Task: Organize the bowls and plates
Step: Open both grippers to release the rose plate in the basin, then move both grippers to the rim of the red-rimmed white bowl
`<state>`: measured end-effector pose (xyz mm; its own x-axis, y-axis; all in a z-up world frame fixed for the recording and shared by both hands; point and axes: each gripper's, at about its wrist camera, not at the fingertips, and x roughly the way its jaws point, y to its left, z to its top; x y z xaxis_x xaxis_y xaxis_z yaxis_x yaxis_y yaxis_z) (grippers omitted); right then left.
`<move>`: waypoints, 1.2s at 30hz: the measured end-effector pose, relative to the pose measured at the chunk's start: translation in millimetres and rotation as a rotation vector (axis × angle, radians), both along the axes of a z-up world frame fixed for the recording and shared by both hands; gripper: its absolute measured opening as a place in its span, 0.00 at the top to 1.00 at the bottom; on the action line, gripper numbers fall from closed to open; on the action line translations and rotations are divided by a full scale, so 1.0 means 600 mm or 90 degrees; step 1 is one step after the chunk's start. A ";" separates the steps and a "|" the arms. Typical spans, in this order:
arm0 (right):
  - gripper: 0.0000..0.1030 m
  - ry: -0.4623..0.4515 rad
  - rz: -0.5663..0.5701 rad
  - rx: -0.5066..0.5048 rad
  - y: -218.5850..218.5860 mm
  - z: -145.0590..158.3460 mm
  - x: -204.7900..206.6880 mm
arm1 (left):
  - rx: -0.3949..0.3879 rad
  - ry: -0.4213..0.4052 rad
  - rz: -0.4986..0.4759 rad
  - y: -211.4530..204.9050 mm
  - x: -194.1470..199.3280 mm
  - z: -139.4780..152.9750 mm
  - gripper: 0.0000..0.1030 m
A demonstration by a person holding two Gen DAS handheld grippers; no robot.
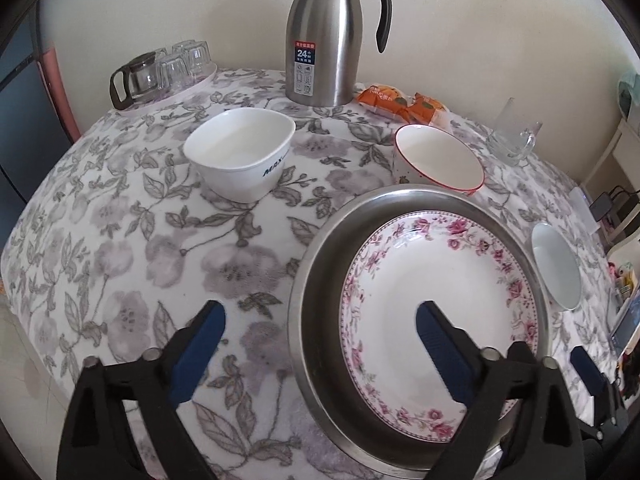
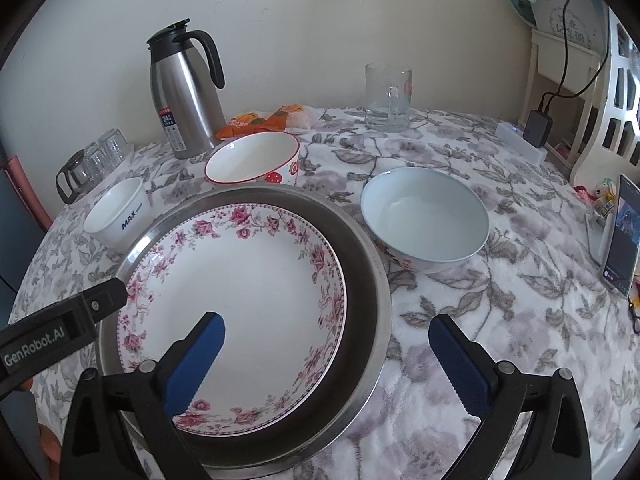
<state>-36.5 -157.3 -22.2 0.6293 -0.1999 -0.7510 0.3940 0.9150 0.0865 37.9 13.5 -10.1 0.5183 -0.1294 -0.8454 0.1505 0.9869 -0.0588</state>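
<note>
A white plate with a pink flower border lies inside a wide steel dish. My left gripper is open, straddling the dish's left edge with nothing pressed between its pads. My right gripper is open too, astride the dish's right edge. Behind the dish stand a square white bowl and a red-rimmed bowl. A pale blue bowl sits to its right.
A steel thermos jug stands at the back by orange snack packets. A tray of glassware is back left, a glass mug back right. A phone leans at the table's right edge beside a white chair.
</note>
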 end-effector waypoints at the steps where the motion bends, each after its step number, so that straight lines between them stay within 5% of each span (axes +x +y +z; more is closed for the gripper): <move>1: 0.00 -0.004 -0.007 -0.003 -0.003 0.002 -0.001 | 0.006 -0.004 0.005 0.000 -0.001 0.001 0.06; 15: 0.00 -0.074 -0.166 0.038 -0.094 0.025 -0.016 | -0.026 -0.065 0.015 -0.022 0.018 0.026 0.05; 26: 0.00 -0.076 -0.150 0.041 -0.110 0.036 0.031 | -0.102 -0.066 -0.008 -0.060 0.067 0.050 0.05; 36: 0.00 -0.056 -0.118 0.016 -0.106 0.049 0.084 | -0.056 -0.025 -0.017 -0.099 0.126 0.056 0.05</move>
<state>14.1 -220.8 7.2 0.6472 -0.3003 -0.7007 0.5448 0.8251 0.1496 113.4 -45.6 23.2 0.5462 -0.2168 -0.8091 0.1804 0.9737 -0.1392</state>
